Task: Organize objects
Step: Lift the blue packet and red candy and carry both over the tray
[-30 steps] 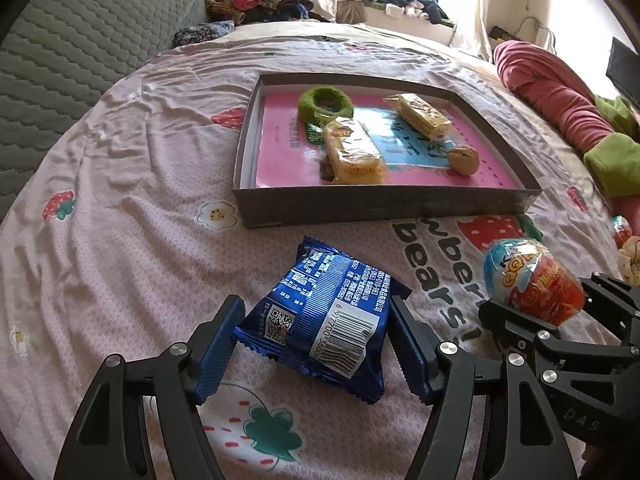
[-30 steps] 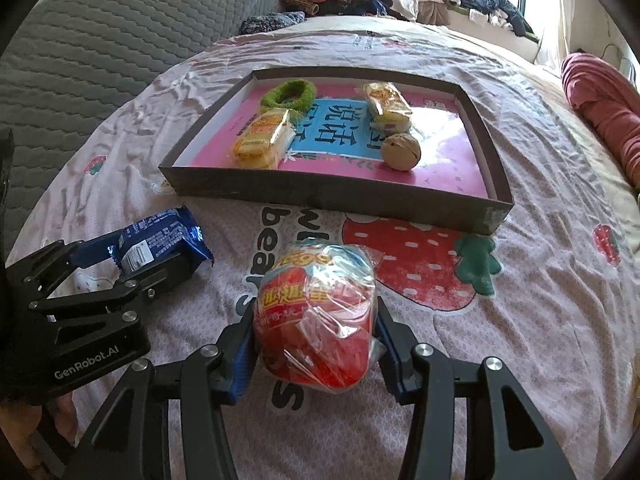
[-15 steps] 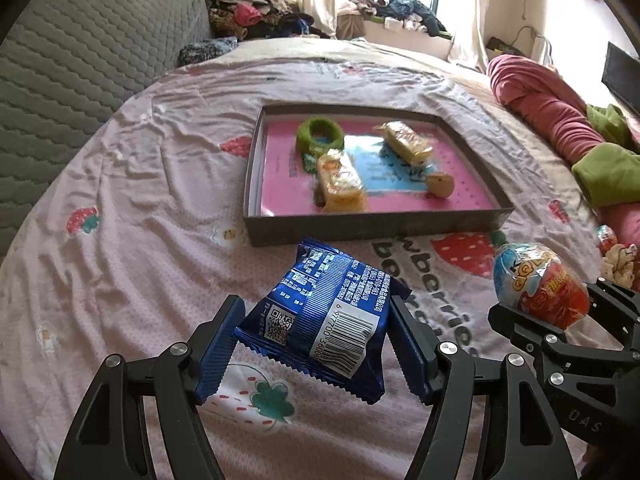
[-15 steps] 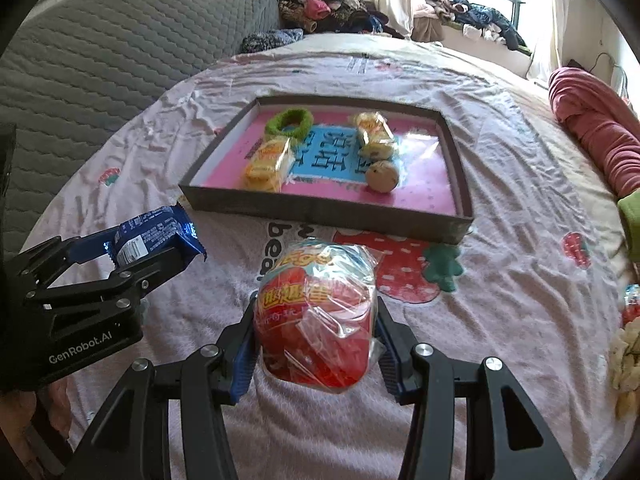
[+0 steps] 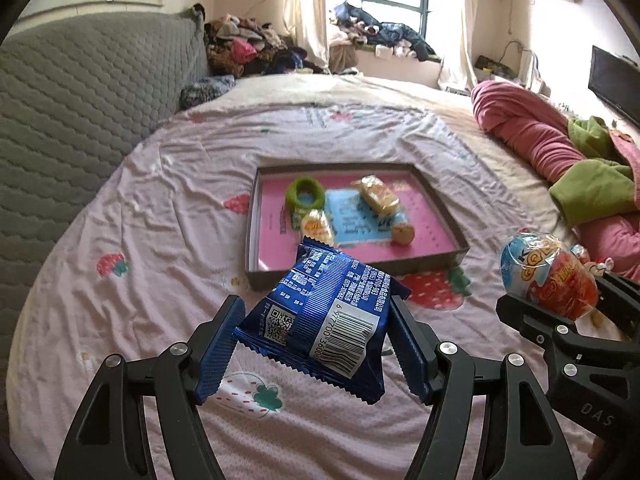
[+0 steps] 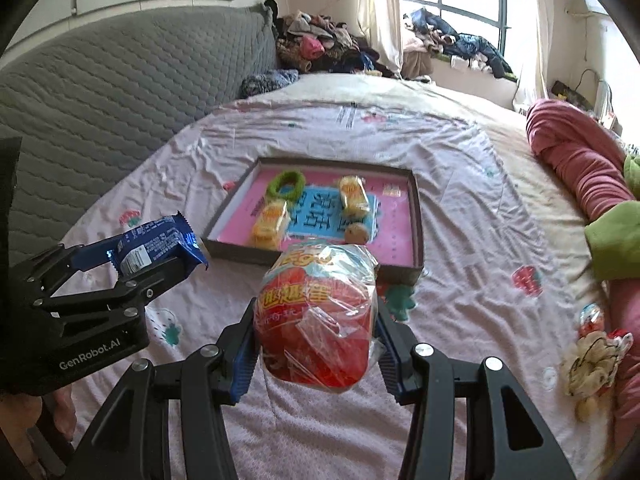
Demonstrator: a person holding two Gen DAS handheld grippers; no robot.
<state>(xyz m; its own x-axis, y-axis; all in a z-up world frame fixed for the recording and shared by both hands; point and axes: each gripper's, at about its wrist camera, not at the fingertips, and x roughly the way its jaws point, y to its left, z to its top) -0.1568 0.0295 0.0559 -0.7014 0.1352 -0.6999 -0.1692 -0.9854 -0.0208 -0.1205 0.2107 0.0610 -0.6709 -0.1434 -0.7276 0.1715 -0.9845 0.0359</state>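
While both jaws are closed on a load: neither item is in the tray yet.
Left gripper (image 5: 316, 340): pinching blue packet (image 5: 324, 316), off the bed.
Right gripper (image 6: 316, 344): clamping red snack bag (image 6: 316, 320).
Ahead of jaws: tray (image 6: 416, 236) with green ring (image 6: 286, 184), two yellow snacks, small round thing.
Left: two placements; more bits lie right of the jaws.

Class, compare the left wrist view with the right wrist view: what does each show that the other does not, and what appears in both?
Only the left wrist view shows the barcode on the blue packet and a dark screen at far right. Only the right wrist view shows the cream toy on the sheet and the left tool's GenRobot.AI label. Both show the tray, green ring, blue packet and red snack.
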